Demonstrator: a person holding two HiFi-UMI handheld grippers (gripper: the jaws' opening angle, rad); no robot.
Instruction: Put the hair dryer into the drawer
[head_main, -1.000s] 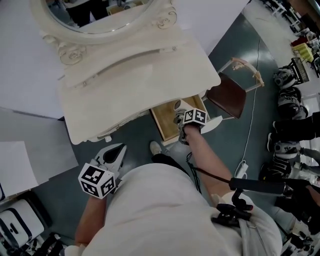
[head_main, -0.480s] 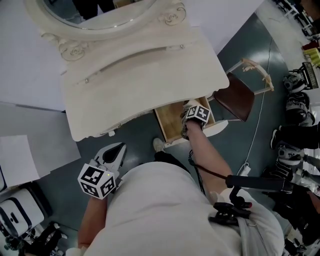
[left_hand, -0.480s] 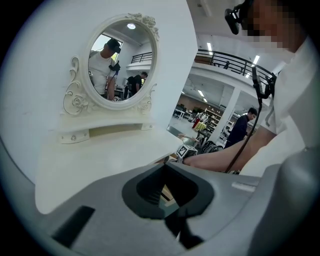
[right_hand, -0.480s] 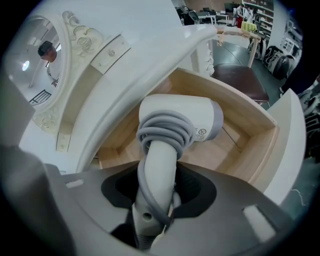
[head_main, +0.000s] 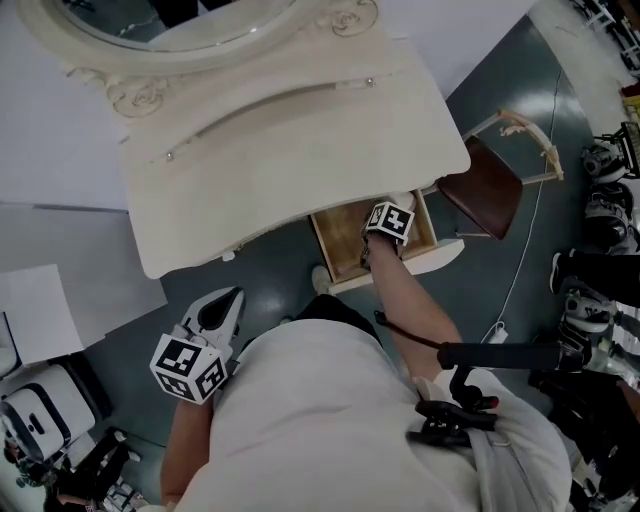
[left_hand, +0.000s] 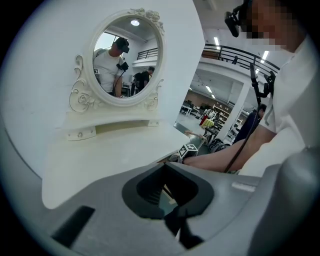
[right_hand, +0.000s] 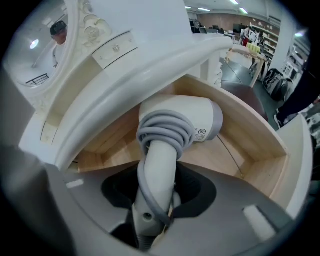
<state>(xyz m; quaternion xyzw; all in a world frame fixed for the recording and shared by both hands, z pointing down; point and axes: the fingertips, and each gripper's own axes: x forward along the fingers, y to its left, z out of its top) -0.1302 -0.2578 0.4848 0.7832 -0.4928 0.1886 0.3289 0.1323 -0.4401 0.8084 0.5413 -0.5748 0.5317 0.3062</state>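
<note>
White — one hair dryer, one open drawer.

From where I stand, no word or number can be read. The hair dryer carries a small white label on its barrel, with a round pictogram and a few lines of print too fine to make out. The right cube on the right gripper and the left cube on the left gripper bear black-and-white square markers, patterns rather than letters.
</note>
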